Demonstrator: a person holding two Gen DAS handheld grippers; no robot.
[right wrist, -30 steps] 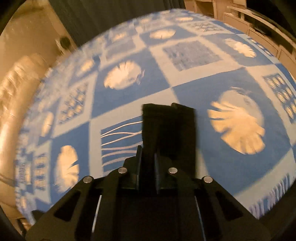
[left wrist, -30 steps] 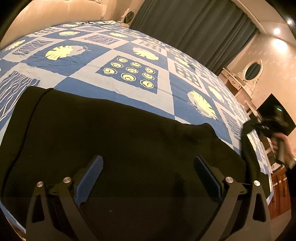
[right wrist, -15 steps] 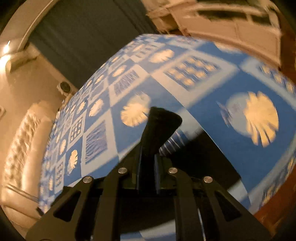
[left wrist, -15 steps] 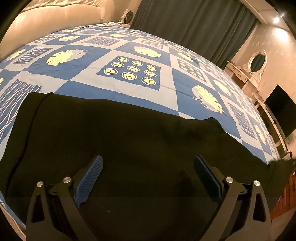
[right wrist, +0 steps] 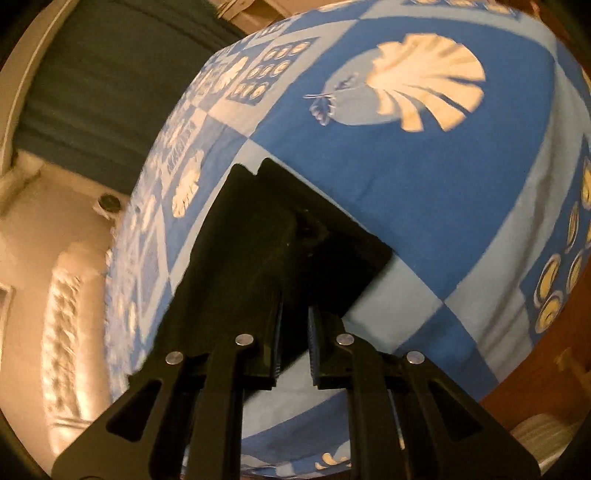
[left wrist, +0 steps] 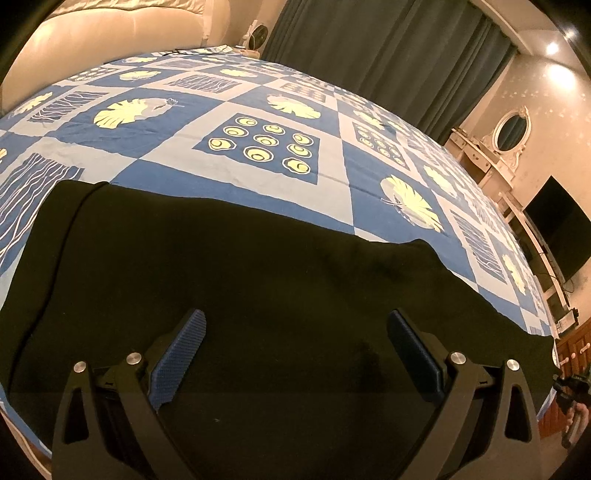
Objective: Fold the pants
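Observation:
The black pants (left wrist: 221,266) lie spread flat on the blue patterned bedspread (left wrist: 258,110), stretching from the left to the bed's right edge. My left gripper (left wrist: 295,343) is open and empty, hovering over the wide part of the pants. In the right wrist view the leg end of the pants (right wrist: 266,236) lies on the bed near its edge. My right gripper (right wrist: 295,339) has its jaws nearly closed on the leg end, with a narrow gap showing between the pads. The right gripper also shows small at the far right of the left wrist view (left wrist: 570,387).
A cream headboard (left wrist: 110,33) stands at the back left. Dark curtains (left wrist: 388,48) hang behind the bed. A dresser with an oval mirror (left wrist: 511,129) and a dark TV (left wrist: 557,236) stand to the right. The wooden bed frame (right wrist: 546,354) shows below the bed edge.
My right gripper has carried the leg end outward and down to the bed's right edge, laying the pants out flat. Its jaws have eased slightly apart. My left gripper stayed open in place.

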